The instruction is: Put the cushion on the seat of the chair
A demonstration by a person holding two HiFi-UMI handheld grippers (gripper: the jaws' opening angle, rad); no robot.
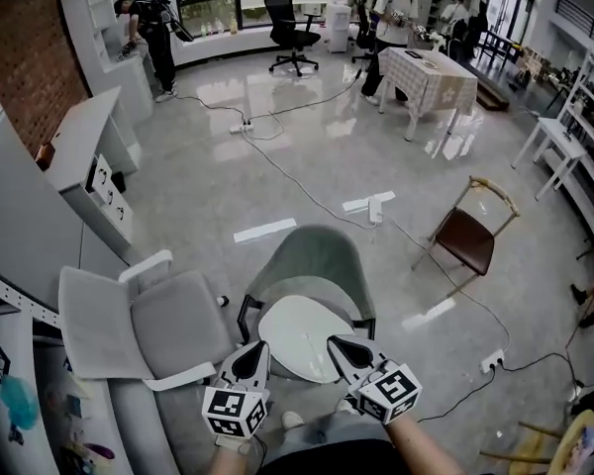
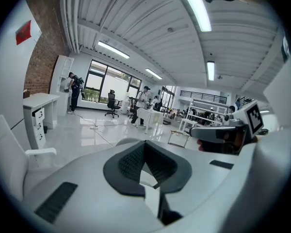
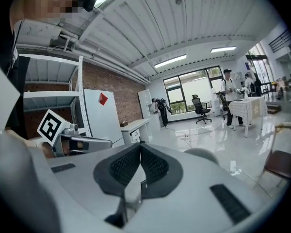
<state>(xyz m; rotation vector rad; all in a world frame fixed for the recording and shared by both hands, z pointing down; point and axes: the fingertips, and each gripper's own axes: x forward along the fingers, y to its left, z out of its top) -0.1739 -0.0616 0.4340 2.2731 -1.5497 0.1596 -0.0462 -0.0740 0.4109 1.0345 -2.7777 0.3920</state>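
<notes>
Cushion (image 1: 302, 330), white and oval, looks to me to be lying on the seat of the grey-green chair (image 1: 317, 260), between its black arm frames.

Working left to right, the grey lounge chair (image 1: 168, 325) stands just beside the target chair, on its left. Next, my left gripper (image 1: 256, 352) hangs over the cushion's near left edge with its jaws together. In the left gripper view the pads (image 2: 131, 161) meet at the tip with nothing nipped between them. Only a pale sliver shows through the gap below, which I take for the cushion underneath. My right gripper (image 1: 339, 345) sits over the near right part, jaws likewise closed on nothing I can see. The brown folding chair (image 1: 467, 237) is well apart on the right and no concern.

What worries me is that both grippers hide the cushion's near edge in the head view. I can't tell whether that edge is fully on the seat or overhangs. If it overhangs, the cushion could tip or slide off the front. I also can't tell whether the tips touch the fabric. If they do, any pull towards me would drag it off square. A careless sideways swing of the left gripper could also knock the lounge chair's arm.
</notes>
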